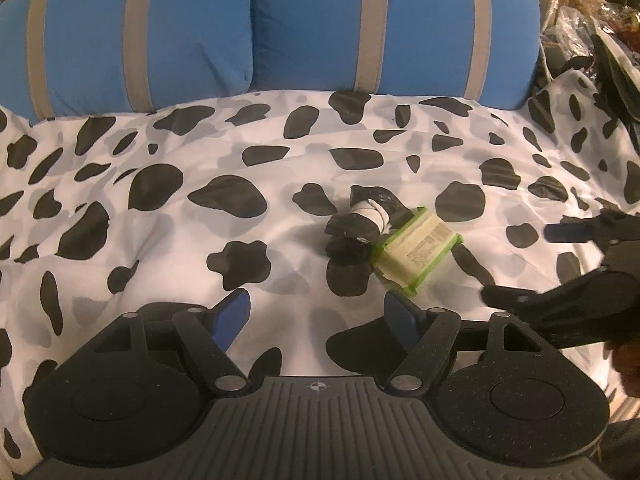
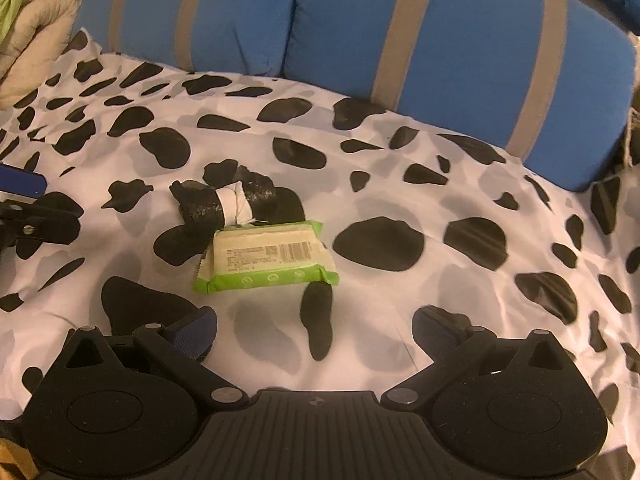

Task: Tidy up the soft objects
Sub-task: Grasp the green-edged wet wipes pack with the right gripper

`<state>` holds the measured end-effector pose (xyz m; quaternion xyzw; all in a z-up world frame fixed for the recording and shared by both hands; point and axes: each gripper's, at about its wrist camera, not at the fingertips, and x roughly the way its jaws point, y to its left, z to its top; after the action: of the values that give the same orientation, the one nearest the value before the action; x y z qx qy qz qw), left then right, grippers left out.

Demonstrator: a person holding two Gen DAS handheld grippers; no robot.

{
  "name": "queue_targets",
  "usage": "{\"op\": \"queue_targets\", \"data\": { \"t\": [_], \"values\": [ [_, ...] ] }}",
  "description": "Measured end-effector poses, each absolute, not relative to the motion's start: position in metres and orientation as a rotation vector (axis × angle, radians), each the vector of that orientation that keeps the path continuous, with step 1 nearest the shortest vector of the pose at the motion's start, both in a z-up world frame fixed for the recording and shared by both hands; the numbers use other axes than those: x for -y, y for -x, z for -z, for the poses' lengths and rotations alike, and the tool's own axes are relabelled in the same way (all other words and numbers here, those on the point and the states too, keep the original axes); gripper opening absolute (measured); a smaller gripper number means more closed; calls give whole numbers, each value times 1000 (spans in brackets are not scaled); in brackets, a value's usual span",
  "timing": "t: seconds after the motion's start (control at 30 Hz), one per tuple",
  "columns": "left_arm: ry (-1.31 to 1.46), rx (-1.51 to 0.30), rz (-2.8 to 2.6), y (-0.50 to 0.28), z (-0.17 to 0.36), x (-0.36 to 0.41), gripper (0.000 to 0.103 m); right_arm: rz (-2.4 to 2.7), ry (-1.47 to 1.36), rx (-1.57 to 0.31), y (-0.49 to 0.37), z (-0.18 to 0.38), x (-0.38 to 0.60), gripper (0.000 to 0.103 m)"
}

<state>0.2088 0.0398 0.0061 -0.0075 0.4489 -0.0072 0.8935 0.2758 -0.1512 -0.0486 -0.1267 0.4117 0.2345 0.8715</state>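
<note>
A white bedsheet (image 2: pixel 400 208) printed with black and grey cow-like blotches is lying softly rumpled over the bed, its folds shallow and rounded. Along the far edge two plump blue cushions (image 2: pixel 440 40) with grey stripes are standing side by side, touching at a seam. Near the middle of the sheet a flat, rectangular wipes pack (image 2: pixel 268 258) is lying label up, its film green at the rim and cream across the top, with a barcode and crimped ends. Touching its far corner, a crinkled black bundle (image 2: pixel 212 204), glossy like plastic film and bound round its waist by a white band, is resting on its side. The left hand-held gripper (image 1: pixel 316 316) is hovering just short of both things, its blue-padded fingers (image 1: pixel 234 314) spread with nothing between them. The right hand-held gripper (image 2: pixel 316 332) is likewise hanging spread and empty, the pack lying ahead of its left finger. Bare sheet is stretching wide to either side of the two things, while a heap of clutter (image 1: pixel 592 28) is crowding the bed's right edge beyond the cushions.
</note>
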Motion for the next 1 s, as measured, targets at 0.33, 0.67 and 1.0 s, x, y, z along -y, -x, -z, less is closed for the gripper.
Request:
{"op": "queue_targets", "data": {
  "t": [0.33, 0.67, 1.0],
  "values": [
    [29, -965, -6, -211, -8, -46, 73, -538, 250, -885, -302, 72, 130, 103],
    [22, -984, 7, -213, -7, -46, 73, -574, 246, -873, -322, 85, 107, 103],
    [23, -984, 10, -215, -7, -46, 73, -626, 256, -877, -327, 98, 98, 87]
  ]
}}
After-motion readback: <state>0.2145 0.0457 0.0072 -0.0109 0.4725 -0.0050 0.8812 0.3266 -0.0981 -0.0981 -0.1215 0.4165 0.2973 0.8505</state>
